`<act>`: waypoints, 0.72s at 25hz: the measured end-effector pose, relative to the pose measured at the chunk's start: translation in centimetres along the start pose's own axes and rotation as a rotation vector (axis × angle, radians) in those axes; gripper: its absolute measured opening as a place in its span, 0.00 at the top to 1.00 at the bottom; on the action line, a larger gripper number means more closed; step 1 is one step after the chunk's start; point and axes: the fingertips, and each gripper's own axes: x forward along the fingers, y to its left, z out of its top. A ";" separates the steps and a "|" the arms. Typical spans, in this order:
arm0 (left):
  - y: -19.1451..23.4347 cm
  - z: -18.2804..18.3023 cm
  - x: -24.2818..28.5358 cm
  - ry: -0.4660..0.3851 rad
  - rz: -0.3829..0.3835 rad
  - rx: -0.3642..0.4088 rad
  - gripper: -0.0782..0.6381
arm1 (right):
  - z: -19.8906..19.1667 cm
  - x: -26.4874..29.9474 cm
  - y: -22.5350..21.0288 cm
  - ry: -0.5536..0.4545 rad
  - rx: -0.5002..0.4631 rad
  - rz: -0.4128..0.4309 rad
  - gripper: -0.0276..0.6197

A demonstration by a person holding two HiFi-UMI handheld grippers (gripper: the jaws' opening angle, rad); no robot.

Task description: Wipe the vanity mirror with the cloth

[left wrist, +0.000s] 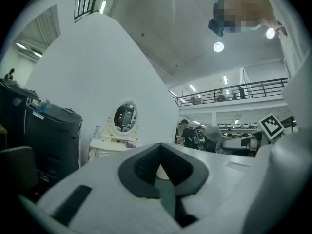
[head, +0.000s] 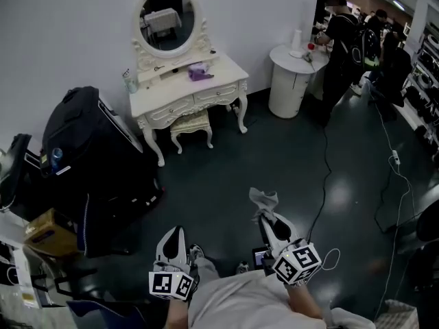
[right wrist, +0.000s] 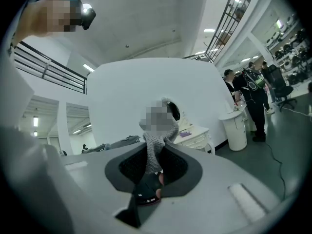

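The right gripper (head: 267, 219), at about 5 o'clock in the head view, pinches a grey knitted cloth (head: 263, 199) between its jaws, and the cloth stands up out of them. The left gripper (head: 173, 237), at about 7 o'clock, has its jaws pressed together with nothing between them. The oval vanity mirror in a white carved frame (head: 167, 18) stands on the white dressing table (head: 180, 96) at 11 o'clock, well apart from both grippers.

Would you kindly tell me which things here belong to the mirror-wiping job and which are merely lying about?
Job: vanity mirror; cloth, clamped in the right gripper.
Lying about: purple item; stool; round white table; black luggage.
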 end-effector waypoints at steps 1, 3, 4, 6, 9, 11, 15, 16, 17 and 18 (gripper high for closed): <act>-0.1 0.0 0.1 -0.002 0.001 -0.003 0.89 | 0.1 -0.1 -0.2 0.004 -0.004 -0.006 0.86; -0.5 0.0 0.3 -0.004 0.000 0.001 0.89 | 0.3 -0.3 -0.6 0.005 -0.007 -0.015 0.86; -0.8 0.0 0.4 -0.003 -0.002 0.005 0.89 | 0.4 -0.5 -0.8 0.004 -0.009 -0.018 0.86; -1.3 -0.1 0.6 -0.002 -0.006 0.008 0.89 | 0.4 -0.9 -1.0 0.005 -0.014 -0.022 0.86; -1.8 -0.1 0.8 -0.002 0.000 0.012 0.89 | 0.3 -1.5 -1.2 0.018 -0.021 -0.022 0.86; -2.0 -0.3 1.1 0.001 0.007 0.011 0.89 | 0.2 -1.5 -1.5 0.022 -0.027 -0.014 0.86; -2.0 -0.5 2.0 0.020 0.003 0.019 0.89 | 0.5 -0.6 -2.1 0.021 -0.004 -0.006 0.85; -1.8 -0.3 2.4 0.025 -0.002 0.029 0.89 | 0.7 -0.1 -2.1 0.018 -0.001 -0.005 0.85; -1.6 -0.1 2.8 0.026 -0.004 0.036 0.89 | 0.9 0.4 -2.2 0.014 -0.001 -0.002 0.85; -1.3 0.1 3.4 0.024 -0.006 0.037 0.89 | 1.1 1.0 -2.3 0.010 0.000 0.000 0.85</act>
